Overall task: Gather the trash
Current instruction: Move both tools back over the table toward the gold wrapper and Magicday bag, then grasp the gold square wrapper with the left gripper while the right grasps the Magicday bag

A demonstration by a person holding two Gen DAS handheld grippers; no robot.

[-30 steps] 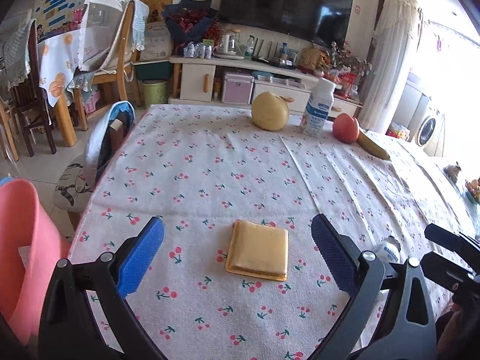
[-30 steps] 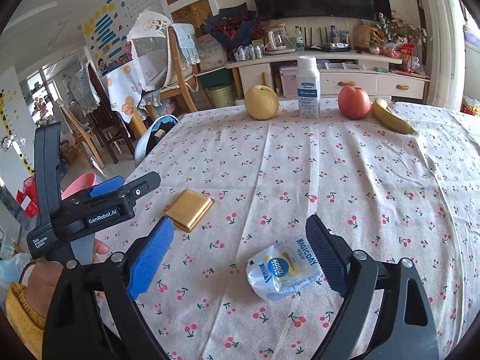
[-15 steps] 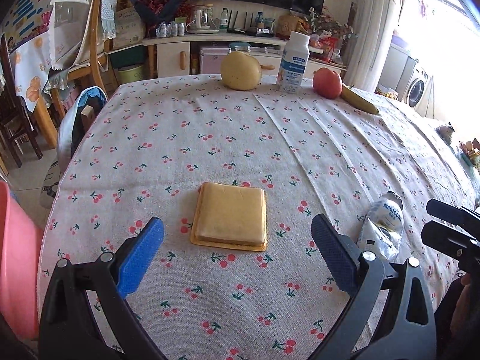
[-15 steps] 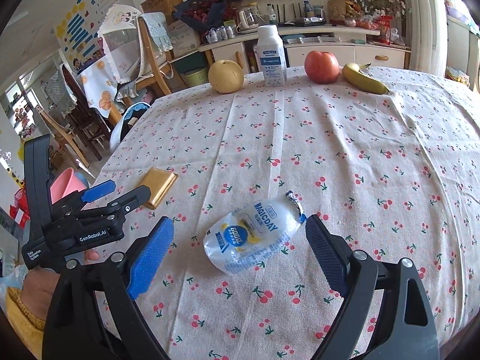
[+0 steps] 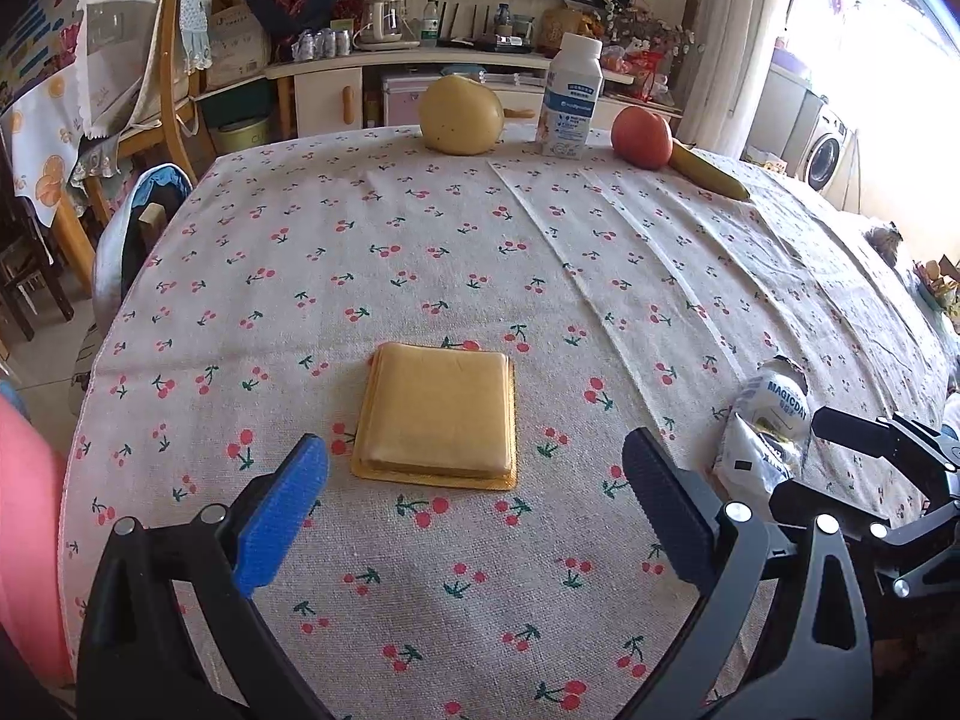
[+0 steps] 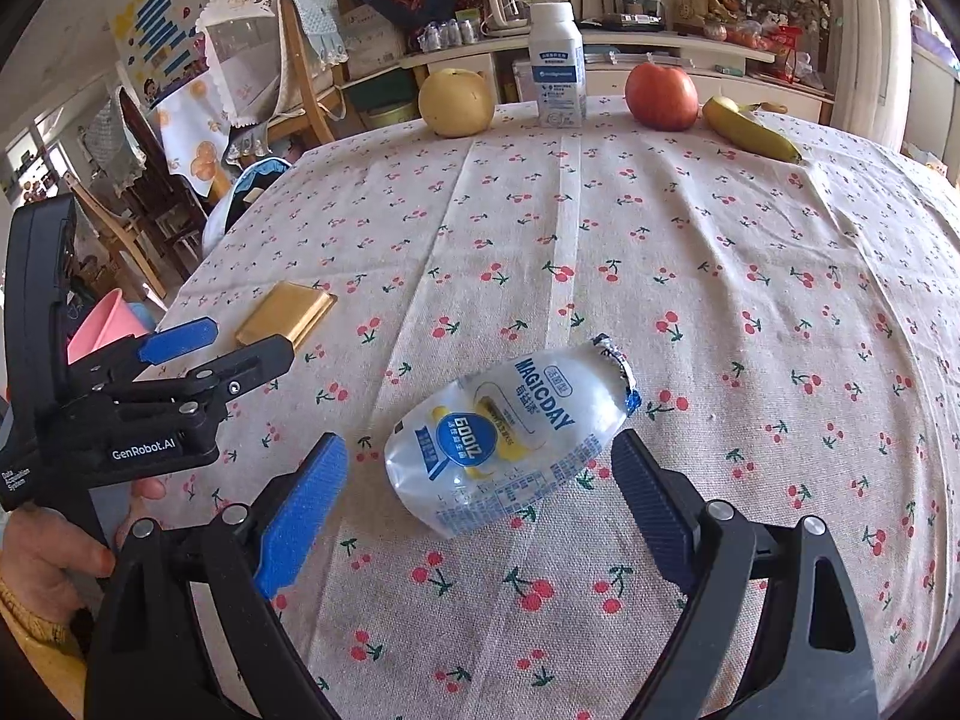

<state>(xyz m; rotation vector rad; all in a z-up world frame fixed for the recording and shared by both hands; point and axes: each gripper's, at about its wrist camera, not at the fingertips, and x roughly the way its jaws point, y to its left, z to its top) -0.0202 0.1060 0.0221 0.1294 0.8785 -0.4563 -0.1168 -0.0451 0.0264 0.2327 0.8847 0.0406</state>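
Approach step: both claws wide, empty, each lined up on one piece of trash.
Left gripper (image 5: 474, 504) faces the flat gold foil packet (image 5: 438, 417); right gripper (image 6: 480, 489) straddles the crumpled clear plastic drink bottle (image 6: 510, 441); next, lower and close.

**Colours on the table right now**

The tablecloth (image 5: 420, 228) is showing off a cream weave dotted with red cherries on green stems. The flat packet (image 5: 438, 420) is glowing mustard gold. The crushed pouch (image 6: 510, 438) is looking clear and white with blue lettering, a blue circle and yellow bits. Both the left gripper (image 5: 474, 498) and the right gripper (image 6: 480, 510) are wearing black frames with blue pads. At the back, a yellow pear (image 5: 461, 123), a white bottle (image 5: 570, 102) with a blue label, a red-orange apple (image 5: 642, 137) and a yellow banana (image 5: 708, 177) are sitting. A pink bin (image 5: 27, 540) is peeking in.
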